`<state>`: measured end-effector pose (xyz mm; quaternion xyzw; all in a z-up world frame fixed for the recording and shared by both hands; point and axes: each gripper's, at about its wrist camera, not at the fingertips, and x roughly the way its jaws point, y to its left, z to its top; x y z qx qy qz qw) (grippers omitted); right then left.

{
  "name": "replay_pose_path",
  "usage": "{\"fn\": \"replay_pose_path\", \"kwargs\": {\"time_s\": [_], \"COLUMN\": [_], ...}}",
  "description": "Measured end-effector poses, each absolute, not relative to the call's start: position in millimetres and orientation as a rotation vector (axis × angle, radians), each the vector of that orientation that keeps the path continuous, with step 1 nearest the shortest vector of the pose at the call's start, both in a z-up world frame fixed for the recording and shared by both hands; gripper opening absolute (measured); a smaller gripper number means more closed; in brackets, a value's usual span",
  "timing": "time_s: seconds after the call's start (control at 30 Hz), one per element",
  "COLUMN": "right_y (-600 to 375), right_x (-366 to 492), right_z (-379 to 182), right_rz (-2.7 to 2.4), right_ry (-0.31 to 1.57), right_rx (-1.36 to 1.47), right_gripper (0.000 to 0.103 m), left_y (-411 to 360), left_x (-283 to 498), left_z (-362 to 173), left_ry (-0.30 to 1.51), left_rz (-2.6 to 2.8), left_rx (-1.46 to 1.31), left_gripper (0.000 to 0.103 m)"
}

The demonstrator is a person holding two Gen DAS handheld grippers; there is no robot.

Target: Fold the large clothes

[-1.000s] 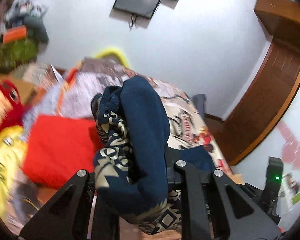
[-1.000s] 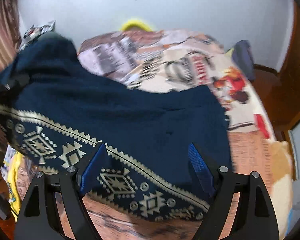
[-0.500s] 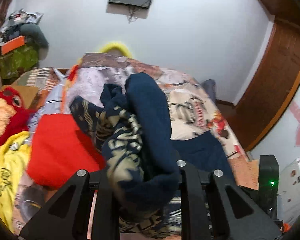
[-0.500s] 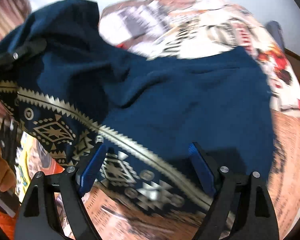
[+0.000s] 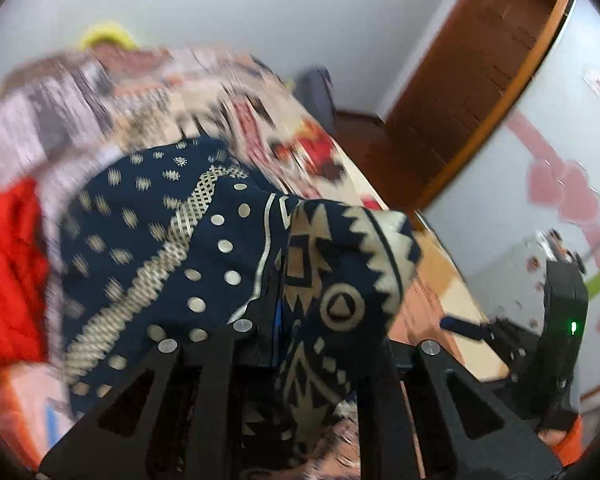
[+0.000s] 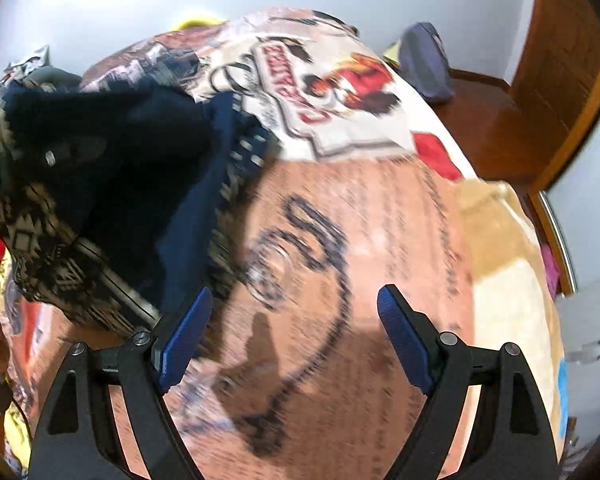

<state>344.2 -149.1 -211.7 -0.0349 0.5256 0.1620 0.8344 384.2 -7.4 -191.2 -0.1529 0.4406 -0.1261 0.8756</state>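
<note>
Presently the left claw [image 5: 300, 344] is closing, clamped on a bunched fold of the navy garment [image 5: 172, 248], which drapes from it down onto the bed [image 6: 380, 240]. The right claw [image 6: 292, 336] stands apart and empty over bare blanket; the garment lies to its left, its nearest edge just beside the left finger [image 6: 184, 336]. Judgement: the right claw must travel left to reach the cloth's free edge; the left hand has the garment.

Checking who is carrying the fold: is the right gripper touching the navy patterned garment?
Apart. The right wrist view shows the right gripper open over bare blanket, the navy patterned garment off to its left.
</note>
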Motion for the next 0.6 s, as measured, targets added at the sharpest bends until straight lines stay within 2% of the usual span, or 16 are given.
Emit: {"fn": "replay_pose_path", "kwargs": {"time_s": [0.27, 0.3, 0.37, 0.43, 0.5, 0.6], "right_y": [-176, -176, -176, -176, -176, -174], "right_x": [326, 322, 317, 313, 309, 304], "right_z": [-215, -214, -207, -201, -192, -179], "right_rz": [0.321, 0.32, 0.322, 0.324, 0.327, 0.33], "right_ry": [1.125, 1.12, 1.109, 1.094, 1.074, 1.039], "right_rx": [-0.053, -0.052, -0.047, -0.045, -0.05, -0.063], "right_gripper": [0.082, 0.082, 0.082, 0.082, 0.082, 0.082], "left_y": [-35, -38, -42, -47, -52, -51], "left_x": [360, 357, 352, 346, 341, 328], "left_z": [-229, -229, -227, -220, -211, -191], "left_ry": [1.063, 1.065, 1.063, 1.054, 1.045, 0.991], "left_rz": [-0.372, -0.368, -0.372, -0.384, -0.379, -0.331], "left_rx": [-0.213, -0.181, -0.152, -0.122, -0.088, -0.017], "left_gripper": [0.013, 0.016, 0.026, 0.053, 0.068, 0.069]}}
